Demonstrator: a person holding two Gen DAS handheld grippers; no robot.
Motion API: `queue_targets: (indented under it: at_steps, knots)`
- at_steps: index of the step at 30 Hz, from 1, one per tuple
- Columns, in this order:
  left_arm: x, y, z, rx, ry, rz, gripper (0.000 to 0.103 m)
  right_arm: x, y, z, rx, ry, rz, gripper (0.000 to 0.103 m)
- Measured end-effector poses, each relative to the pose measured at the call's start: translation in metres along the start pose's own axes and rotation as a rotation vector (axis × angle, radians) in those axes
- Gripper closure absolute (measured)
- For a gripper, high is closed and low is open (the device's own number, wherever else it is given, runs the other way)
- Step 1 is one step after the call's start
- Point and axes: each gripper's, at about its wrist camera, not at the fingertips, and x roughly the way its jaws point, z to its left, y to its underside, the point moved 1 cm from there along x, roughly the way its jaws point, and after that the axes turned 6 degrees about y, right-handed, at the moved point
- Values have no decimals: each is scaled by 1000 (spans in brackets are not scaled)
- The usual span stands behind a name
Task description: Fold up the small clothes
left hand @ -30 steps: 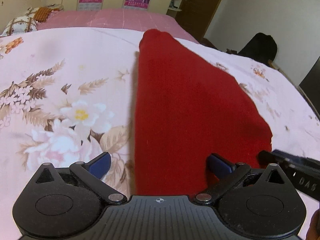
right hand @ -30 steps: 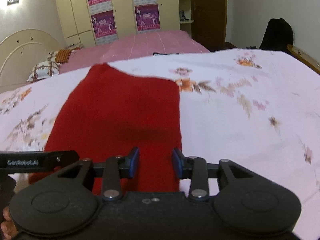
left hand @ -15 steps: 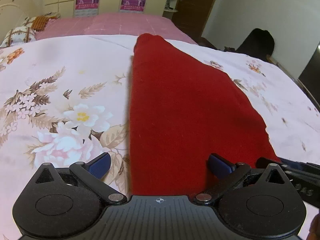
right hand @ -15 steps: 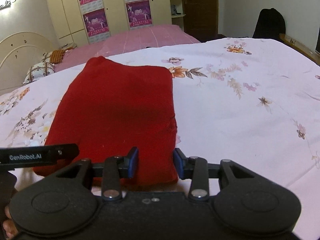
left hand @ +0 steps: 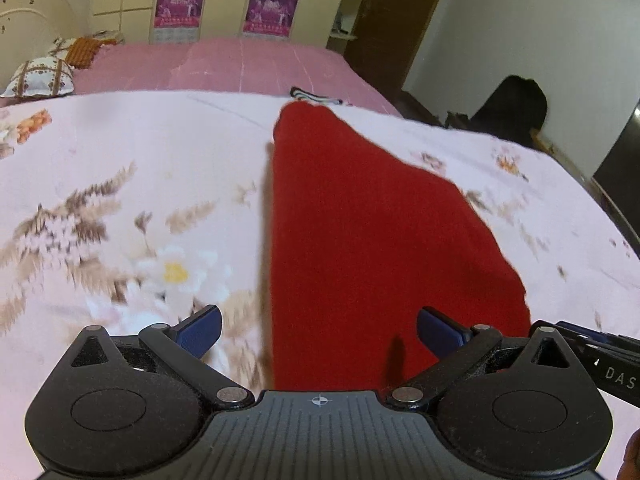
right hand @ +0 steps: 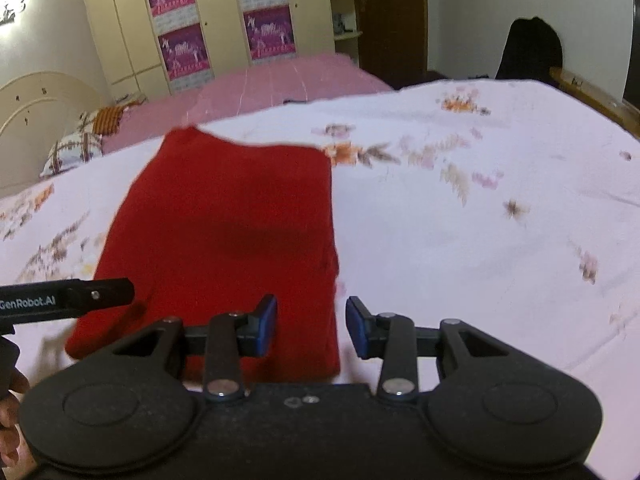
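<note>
With the left claw [left hand: 318,330] spread wide and empty and the right claw [right hand: 312,326] part-open, gripping nothing, the folded red knitted garment [left hand: 360,240] lies ahead beneath both on the floral bed sheet [left hand: 120,200], where a low-passing finger could snag and unfold it.

So the folded garment [left hand: 360,240] is lying flat on the bedspread [left hand: 120,168], running lengthwise away from the two hand-held grippers. The left hand-held gripper [left hand: 318,330] sits over its near left edge, the right hand-held gripper [right hand: 312,326] over its near right edge, side by side. Behind the bed's far edge there's a second bed [right hand: 280,80] with pillows [right hand: 76,152] at its left end, up against a headboard [right hand: 36,96]. Wardrobe [right hand: 132,20] stands behind that, a chair [right hand: 532,48] off to the right.
</note>
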Motion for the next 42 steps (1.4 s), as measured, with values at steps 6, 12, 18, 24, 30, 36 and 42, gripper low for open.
queue_targets:
  at_steps: [6, 12, 18, 24, 30, 36, 42]
  knots:
    - [11, -23, 6, -18, -21, -15, 0, 13, -28, 3, 15, -17, -18, 66]
    - [29, -34, 6, -20, -31, -15, 0, 29, -47, 14, -8, -36, -37, 66]
    - [56, -40, 3, 2, -33, 11, 0, 57, -57, 16, -10, -35, -18, 63]
    - [65, -41, 9, -7, 7, 34, 0, 82, -48, 10, -3, -38, 32, 56]
    - [67, -45, 8, -15, 33, 51, 0, 82, -54, 1, 8, -66, 41, 43]
    - [77, -41, 11, -72, 92, 72, 0, 94, -53, -9, 64, -101, 71, 37]
    - [86, -41, 5, -71, 146, 100, 1, 109, -51, -24, 151, -180, 127, 36]
